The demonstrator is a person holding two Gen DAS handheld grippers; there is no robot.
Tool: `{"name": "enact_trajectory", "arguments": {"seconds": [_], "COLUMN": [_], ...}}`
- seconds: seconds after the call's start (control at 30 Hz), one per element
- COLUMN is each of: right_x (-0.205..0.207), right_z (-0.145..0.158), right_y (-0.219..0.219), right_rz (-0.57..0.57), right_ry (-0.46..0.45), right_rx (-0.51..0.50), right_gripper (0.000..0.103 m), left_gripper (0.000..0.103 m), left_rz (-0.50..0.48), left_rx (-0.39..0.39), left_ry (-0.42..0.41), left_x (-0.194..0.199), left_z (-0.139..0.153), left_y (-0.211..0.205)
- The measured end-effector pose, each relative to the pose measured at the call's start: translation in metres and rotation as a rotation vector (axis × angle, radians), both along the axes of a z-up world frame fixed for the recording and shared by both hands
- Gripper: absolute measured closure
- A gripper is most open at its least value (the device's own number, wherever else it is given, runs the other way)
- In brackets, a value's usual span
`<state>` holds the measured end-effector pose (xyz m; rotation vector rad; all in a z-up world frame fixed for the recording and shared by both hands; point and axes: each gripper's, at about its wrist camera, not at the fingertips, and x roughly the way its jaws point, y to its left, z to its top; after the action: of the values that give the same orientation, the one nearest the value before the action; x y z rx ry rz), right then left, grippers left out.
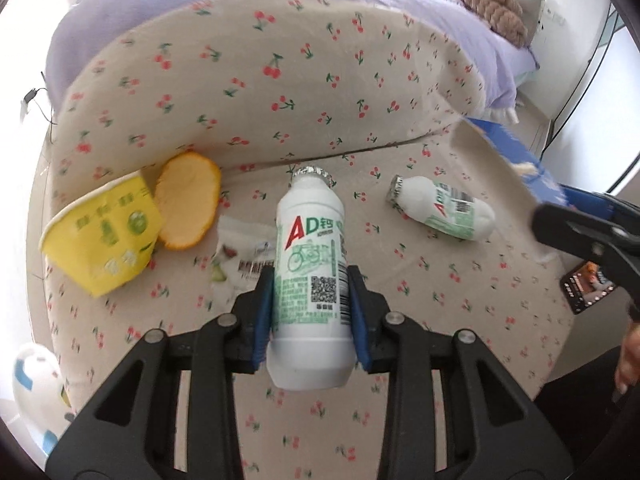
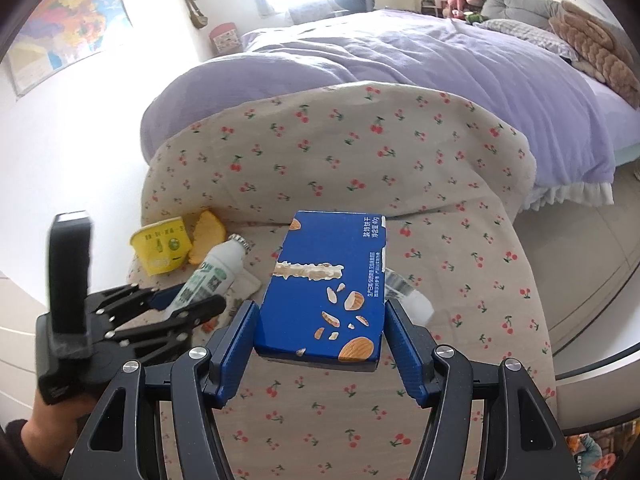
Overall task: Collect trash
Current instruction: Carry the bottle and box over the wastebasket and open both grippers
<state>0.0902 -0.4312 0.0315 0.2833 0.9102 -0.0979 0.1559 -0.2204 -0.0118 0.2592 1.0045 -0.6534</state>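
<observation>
Left gripper: clamped on the white AD drink bottle, blue pads pressed to both sides of the label, foil cap pointing away, bottle lifted off the cushion.
Right gripper: grasping the blue biscuit box by its long sides, almond print up, held above the cushion.
Carrier: cherry-print seat cushion, its back cushion rising behind.
Under the held bottle: clear wrapper with a barcode, flat on the seat near its middle.
Right of middle: second AD bottle lying on its side, foil cap toward the back cushion, apart from the held one.
Right edge of the seat: dark phone-like card, partly hidden by the other gripper.
Left edge, at the back crease: yellow paper cup tipped on its side, orange peel touching it.
Beyond the cushion: bed with a lilac duvet, brown knitted blanket at the far right.
Far wall: coloured map, upper left.
</observation>
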Motion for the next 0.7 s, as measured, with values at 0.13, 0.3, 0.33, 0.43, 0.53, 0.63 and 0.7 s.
{"name": "enact_trajectory", "arguments": {"seconds": [0.13,0.3,0.33,0.43,0.53,0.63,0.7], "right_x": [0.001,0.001,0.001,0.003,0.004,0.006,0.008], "right_z": [0.004,0.011,0.012,0.017,0.02,0.021,0.022], "right_y": [0.014,0.039,0.044,0.06,0.077,0.097,0.109], "right_rz": [0.023,0.063,0.071,0.092,0.116,0.15,0.17], "right_ry": [-0.008,-0.022,-0.025,-0.035,-0.042,-0.043,-0.043], "right_rx": [-0.002,-0.001,-0.002,-0.014,-0.019,-0.021,-0.023], "right_gripper": [0.039,0.039,0.039,0.039,0.039,0.039,0.038], "left_gripper": [0.067,0.067,0.067,0.067,0.067,0.067,0.067], "left_rz": [0.04,0.097,0.11,0.146,0.185,0.226,0.247], "left_rx": [-0.031,-0.077,-0.083,-0.092,-0.1,-0.118,-0.122], "left_ry": [-0.008,-0.01,-0.016,-0.02,-0.02,-0.023,-0.026], "left_x": [-0.007,-0.017,-0.02,-0.027,-0.031,-0.033,-0.034], "left_z": [0.014,0.018,0.019,0.019,0.019,0.021,0.021], "left_y": [0.032,0.055,0.06,0.077,0.088,0.108,0.116]}}
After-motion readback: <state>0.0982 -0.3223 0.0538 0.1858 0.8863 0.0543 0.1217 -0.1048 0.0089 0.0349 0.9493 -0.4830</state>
